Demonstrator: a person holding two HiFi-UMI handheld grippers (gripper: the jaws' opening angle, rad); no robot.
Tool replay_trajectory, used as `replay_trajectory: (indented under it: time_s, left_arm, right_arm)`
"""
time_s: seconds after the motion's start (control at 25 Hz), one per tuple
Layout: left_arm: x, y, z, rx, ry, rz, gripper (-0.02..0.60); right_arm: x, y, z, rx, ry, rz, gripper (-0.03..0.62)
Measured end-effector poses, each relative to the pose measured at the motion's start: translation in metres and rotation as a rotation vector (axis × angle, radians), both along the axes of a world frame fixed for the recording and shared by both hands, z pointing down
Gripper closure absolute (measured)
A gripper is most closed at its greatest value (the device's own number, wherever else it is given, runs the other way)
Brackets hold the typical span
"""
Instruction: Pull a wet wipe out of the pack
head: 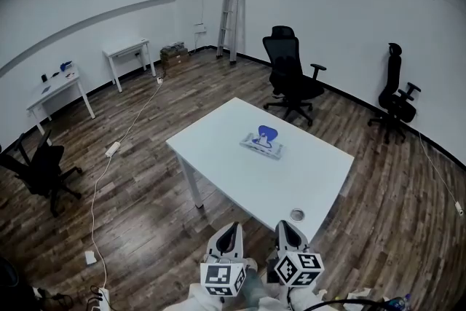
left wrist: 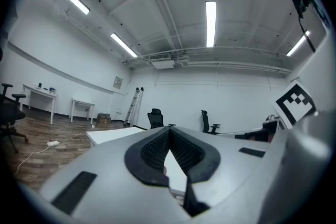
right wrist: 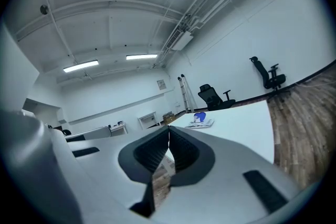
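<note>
From the head view, looks steeply down on a white table (head: 218,135) standing on a wood-plank floor (head: 145,193), with the wet wipe pack (head: 263,142) lying flat near the tabletop's middle, white with a blue patch on top, untouched. Shows a small round ring (head: 296,215) resting near the table's near edge, just ahead of the right gripper (head: 285,224). Places the left gripper (head: 233,225) beside it at the bottom of the frame, both on the table's near side and well apart from the pack. Takes in two black office chairs (head: 291,76) beyond the table, a ladder (head: 231,14) leaning on the far wall, two small white desks (head: 129,54) at the left, and a white cable (head: 109,156) trailing across the floor. From the left gripper view, finds the ribbed black pads (left wrist: 152,150) clenched tip to tip with nothing between them, pointing level toward the table's edge, with the chairs and ladder small in the distance and the other gripper's marker cube (left wrist: 295,102) at the right. From the right gripper view, finds much the same: pads pressed together at the tips, empty, aimed across the tabletop, with the pack lying farther along it, past the tips and clear of them.
</note>
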State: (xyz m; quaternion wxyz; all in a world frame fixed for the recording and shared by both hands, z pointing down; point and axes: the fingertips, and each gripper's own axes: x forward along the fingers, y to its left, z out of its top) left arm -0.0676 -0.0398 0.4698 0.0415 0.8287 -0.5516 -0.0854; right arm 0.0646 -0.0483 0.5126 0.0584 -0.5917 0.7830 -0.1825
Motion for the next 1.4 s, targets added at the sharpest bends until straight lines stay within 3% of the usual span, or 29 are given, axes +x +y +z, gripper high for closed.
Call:
replay_trajectory:
  time_s: [1.4]
  left_arm:
    - [0.058,-0.273,-0.006,-0.031,-0.024,0.011,0.584]
  right_arm:
    - [0.048,-0.267,0.003,-0.044,0.022,-0.028,0.585]
